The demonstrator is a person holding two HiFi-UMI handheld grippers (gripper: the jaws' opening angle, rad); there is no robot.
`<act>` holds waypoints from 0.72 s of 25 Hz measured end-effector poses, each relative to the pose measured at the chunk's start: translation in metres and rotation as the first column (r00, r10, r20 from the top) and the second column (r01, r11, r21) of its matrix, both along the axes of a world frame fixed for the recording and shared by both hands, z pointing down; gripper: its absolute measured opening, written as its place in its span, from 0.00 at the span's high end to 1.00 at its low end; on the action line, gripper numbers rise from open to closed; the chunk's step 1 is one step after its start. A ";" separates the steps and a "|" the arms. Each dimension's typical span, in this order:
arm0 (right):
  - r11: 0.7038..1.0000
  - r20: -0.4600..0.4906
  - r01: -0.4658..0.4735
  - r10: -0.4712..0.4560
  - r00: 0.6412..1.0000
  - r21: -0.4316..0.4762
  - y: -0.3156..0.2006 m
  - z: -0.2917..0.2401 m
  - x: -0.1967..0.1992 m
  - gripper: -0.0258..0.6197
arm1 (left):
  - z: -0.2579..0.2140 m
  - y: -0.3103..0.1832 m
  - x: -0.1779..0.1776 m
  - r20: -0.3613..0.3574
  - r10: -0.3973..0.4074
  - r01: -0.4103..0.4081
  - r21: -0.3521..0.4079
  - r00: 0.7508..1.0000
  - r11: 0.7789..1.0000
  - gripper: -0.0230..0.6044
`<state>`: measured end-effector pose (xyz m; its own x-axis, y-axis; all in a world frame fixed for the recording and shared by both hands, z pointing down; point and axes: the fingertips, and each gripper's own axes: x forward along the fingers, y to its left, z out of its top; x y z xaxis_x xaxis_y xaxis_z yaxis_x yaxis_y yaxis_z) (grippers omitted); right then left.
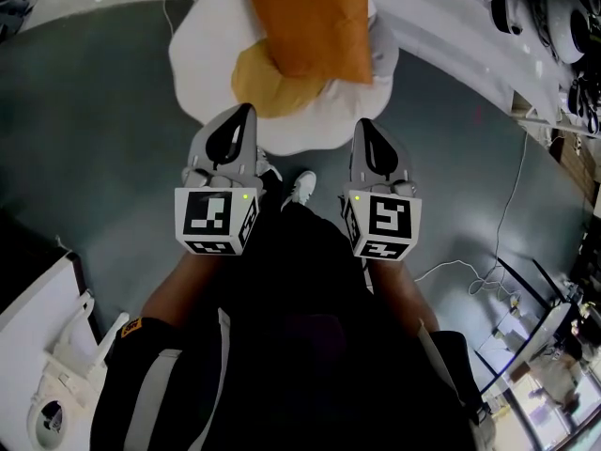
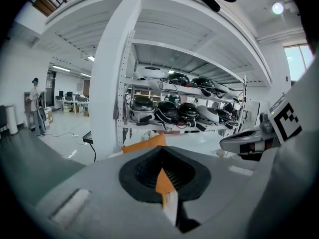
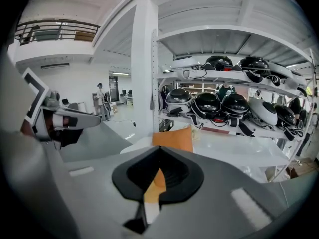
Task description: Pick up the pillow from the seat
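No words, brands or numbers can be read anywhere. The only signs are black-and-white square code patterns, on one cube [image 1: 216, 219] on the left gripper [image 1: 246, 113] and another on the right gripper [image 1: 362, 126]. A yellow tag [image 1: 131, 325] on a sleeve [image 1: 141, 383] is too small to read.

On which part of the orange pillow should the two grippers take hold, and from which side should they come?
Probably its two near corners, one per gripper, from the side where the grippers are. The orange pillow lies on the white seat with its near edge towards the left gripper and right gripper, and a soft corner pinches easily. Both are shut, so they must open first.
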<state>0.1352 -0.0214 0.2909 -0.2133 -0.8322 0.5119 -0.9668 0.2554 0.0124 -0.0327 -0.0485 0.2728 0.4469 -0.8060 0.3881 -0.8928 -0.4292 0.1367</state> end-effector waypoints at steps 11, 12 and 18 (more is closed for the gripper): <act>0.999 -0.071 -0.038 0.036 0.997 -0.037 -0.063 0.016 -0.017 0.96 | 0.022 -0.048 -0.029 -0.053 0.020 -0.021 -0.034 0.998 0.999 0.97; 0.998 -0.080 -0.042 0.038 0.996 -0.040 -0.068 0.017 -0.019 0.96 | 0.027 -0.051 -0.033 -0.059 0.019 -0.022 -0.042 0.998 0.999 0.97; 0.997 -0.101 -0.059 0.053 0.993 -0.055 -0.095 0.033 -0.015 0.96 | 0.050 -0.080 -0.038 -0.042 0.010 -0.013 -0.072 0.999 0.997 0.97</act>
